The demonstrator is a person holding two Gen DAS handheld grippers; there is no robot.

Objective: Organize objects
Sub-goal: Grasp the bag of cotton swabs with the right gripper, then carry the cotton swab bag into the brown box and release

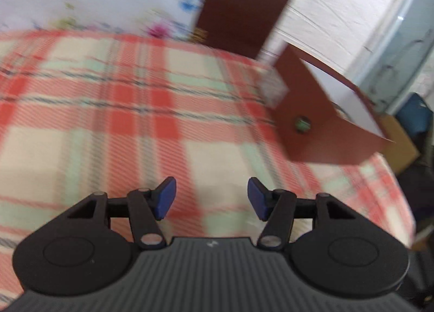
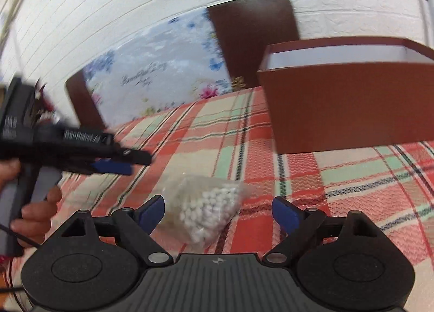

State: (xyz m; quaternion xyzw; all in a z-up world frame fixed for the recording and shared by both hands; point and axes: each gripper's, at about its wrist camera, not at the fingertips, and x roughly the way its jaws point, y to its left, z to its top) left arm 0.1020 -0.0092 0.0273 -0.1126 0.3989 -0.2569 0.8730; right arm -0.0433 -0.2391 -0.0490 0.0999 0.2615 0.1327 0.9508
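I am holding my right gripper (image 2: 218, 214) open around the bead bag (image 2: 207, 209), left gripper (image 1: 211, 198) empty and apart (box (image 2: 350, 106) contents unseen), so bagging remains.

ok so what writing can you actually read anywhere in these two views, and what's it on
White lettering on the black body of the left claw: smeared by motion, unreadable.
Cursive script on the floral white cloth: too blurred to read.
Gold mark on the dark brown chair back: illegible.
Nothing else carries text.

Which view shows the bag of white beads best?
The right wrist view: the bag lies on the plaid cloth, between the open right gripper's fingers, beads visible. The left wrist view does not show it, only cloth and the brown box.
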